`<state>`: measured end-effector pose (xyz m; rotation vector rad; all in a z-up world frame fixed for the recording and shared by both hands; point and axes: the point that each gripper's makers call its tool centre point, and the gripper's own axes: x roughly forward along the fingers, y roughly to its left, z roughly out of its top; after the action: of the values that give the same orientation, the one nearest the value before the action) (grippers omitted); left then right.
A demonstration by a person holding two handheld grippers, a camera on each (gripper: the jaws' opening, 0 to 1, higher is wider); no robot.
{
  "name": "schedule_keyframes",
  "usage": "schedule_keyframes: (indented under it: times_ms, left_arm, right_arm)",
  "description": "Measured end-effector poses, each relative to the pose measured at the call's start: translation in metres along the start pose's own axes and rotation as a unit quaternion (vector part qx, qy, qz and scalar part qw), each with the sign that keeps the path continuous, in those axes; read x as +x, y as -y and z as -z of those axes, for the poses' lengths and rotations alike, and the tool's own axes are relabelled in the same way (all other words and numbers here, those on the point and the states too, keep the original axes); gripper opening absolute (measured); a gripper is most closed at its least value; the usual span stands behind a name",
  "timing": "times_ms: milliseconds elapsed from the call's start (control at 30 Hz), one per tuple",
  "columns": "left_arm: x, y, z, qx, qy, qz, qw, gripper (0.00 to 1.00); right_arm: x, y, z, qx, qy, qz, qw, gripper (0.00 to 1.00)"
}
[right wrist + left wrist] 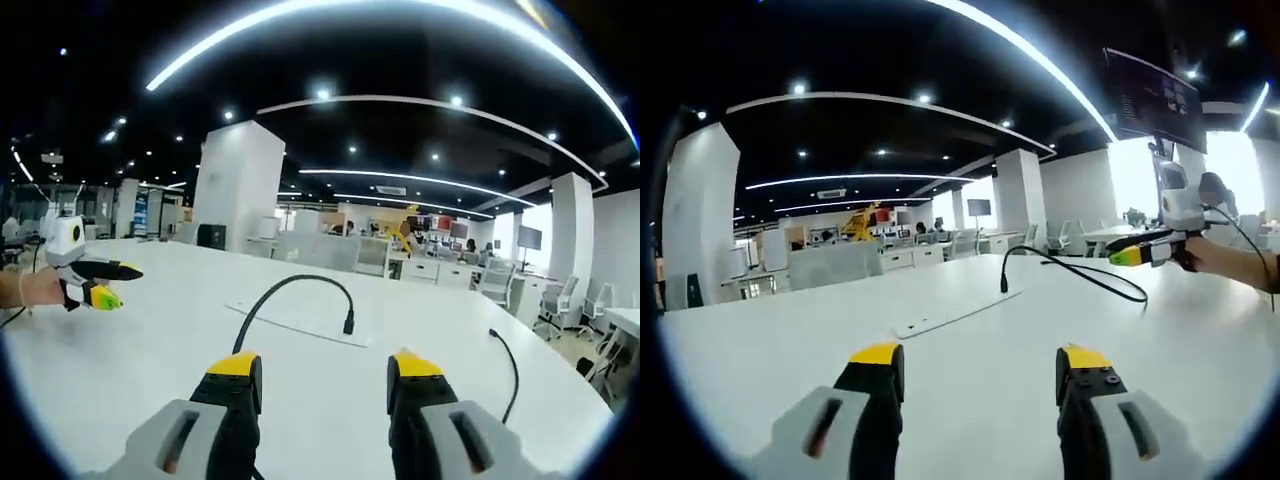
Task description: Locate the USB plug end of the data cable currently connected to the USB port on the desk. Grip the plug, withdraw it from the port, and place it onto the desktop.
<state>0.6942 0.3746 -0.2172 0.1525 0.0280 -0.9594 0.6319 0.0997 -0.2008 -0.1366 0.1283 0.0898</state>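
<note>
A black data cable (290, 283) arches over the white desk, and its plug (348, 322) stands upright at the edge of a flat white port panel (290, 325). In the left gripper view the same plug (1004, 284) stands at the far end of the panel (955, 313), with the cable (1090, 277) looping right. My left gripper (980, 360) is open, low over the desk, short of the panel. My right gripper (325, 370) is open too, with the cable passing by its left jaw. Each gripper also shows in the other's view, the right gripper (1145, 250) and the left gripper (95, 280).
The white desk (760, 360) is broad and bare around the panel. A second thin black cable (508, 372) lies at the right. A dark monitor (1155, 98) hangs above the desk's far right side. Office desks and chairs (500, 280) stand behind.
</note>
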Motion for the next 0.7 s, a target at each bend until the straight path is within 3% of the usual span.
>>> schedule_keyframes:
  times_ms: [700]
  left_arm:
    - [0.042, 0.004, 0.009, 0.011, -0.012, 0.023, 0.9996, 0.62]
  right_arm:
    - [0.034, 0.010, 0.008, 0.016, -0.017, -0.001, 0.9997, 0.51]
